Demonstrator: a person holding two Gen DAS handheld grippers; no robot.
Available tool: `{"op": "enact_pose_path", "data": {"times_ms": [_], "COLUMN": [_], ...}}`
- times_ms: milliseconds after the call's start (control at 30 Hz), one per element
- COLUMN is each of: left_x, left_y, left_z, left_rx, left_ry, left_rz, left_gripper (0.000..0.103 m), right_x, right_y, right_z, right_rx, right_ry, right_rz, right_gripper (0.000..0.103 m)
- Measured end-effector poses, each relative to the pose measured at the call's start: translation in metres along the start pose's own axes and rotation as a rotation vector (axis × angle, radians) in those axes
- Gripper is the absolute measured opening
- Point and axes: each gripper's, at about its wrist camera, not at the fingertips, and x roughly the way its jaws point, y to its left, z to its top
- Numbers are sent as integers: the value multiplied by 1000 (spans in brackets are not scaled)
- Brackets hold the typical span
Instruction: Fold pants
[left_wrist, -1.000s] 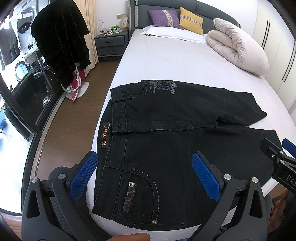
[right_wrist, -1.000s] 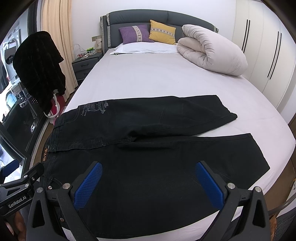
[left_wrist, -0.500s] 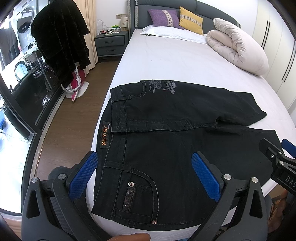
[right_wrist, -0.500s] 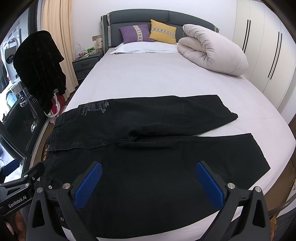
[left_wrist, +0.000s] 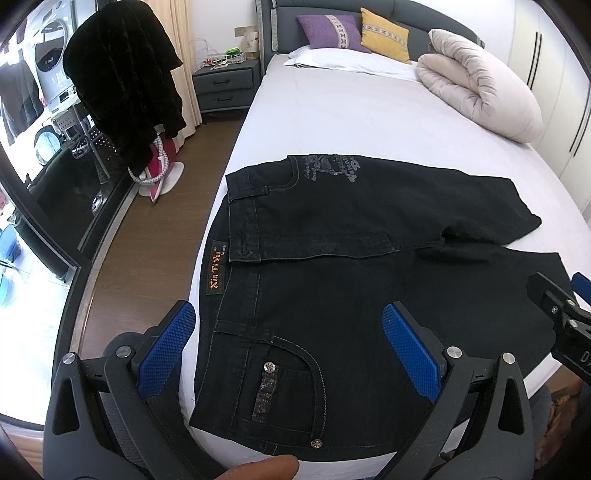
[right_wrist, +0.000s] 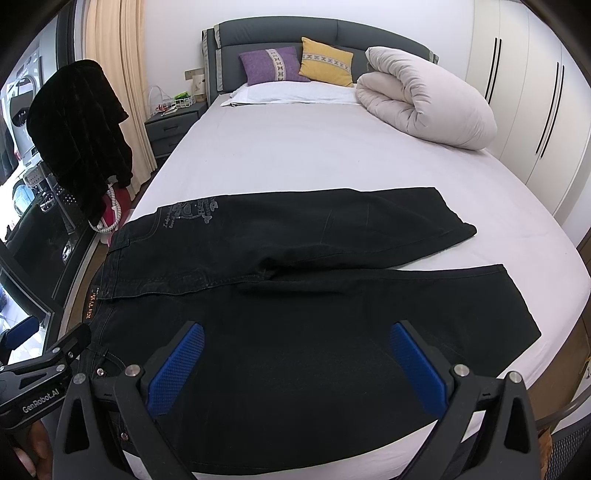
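Note:
Black jeans (left_wrist: 332, 266) (right_wrist: 295, 288) lie spread flat across the foot of the white bed (left_wrist: 351, 118) (right_wrist: 295, 155), waistband to the left, both legs running right and splayed apart. The far leg carries a grey print near the waist. A back pocket with rivets faces up near me. My left gripper (left_wrist: 288, 350) hovers open over the waist and pocket end, holding nothing. My right gripper (right_wrist: 295, 365) hovers open above the near leg, empty too. Each gripper's tip shows at the edge of the other's view.
A rolled beige duvet (left_wrist: 480, 88) (right_wrist: 424, 99) and purple and yellow pillows (right_wrist: 299, 66) sit at the bed's head. Left of the bed are wooden floor, a nightstand (left_wrist: 225, 85), a dark coat on a rack (left_wrist: 125, 85) and a glass door. White wardrobes (right_wrist: 535, 92) stand at the right.

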Motion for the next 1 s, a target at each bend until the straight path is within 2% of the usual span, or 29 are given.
{"op": "enact_pose_path", "data": {"times_ms": [100, 300, 433, 567, 633, 700, 767, 833, 900, 967, 1000], "left_x": [5, 31, 60, 81, 94, 111, 125, 148, 175, 205, 225], "left_y": [3, 19, 22, 17, 11, 9, 9, 6, 0, -9, -12], "left_z": [0, 9, 17, 29, 39, 62, 90, 127, 161, 189, 202], "left_rx": [-10, -50, -23, 29, 61, 73, 85, 142, 239, 369, 427], "left_ry": [-2, 46, 96, 75, 99, 112, 69, 42, 40, 37, 69], "left_rz": [-23, -160, -150, -163, -171, -191, -200, -232, -312, -287, -281], "left_gripper": [103, 103, 103, 103, 103, 103, 103, 103, 103, 103, 103], "right_x": [8, 17, 28, 43, 52, 62, 70, 80, 90, 101, 108], "right_y": [9, 1, 0, -6, -12, -17, -23, -28, -33, -39, -42], "right_z": [-3, -1, 3, 13, 21, 29, 38, 46, 53, 58, 60], "right_rx": [-2, -3, -11, -18, -25, -34, -51, -85, -124, -163, -187], "right_ry": [5, 32, 45, 46, 40, 38, 39, 38, 42, 58, 72], "right_rz": [0, 20, 51, 106, 140, 172, 203, 243, 284, 321, 342], "right_gripper": [103, 103, 103, 103, 103, 103, 103, 101, 95, 91, 88]}}
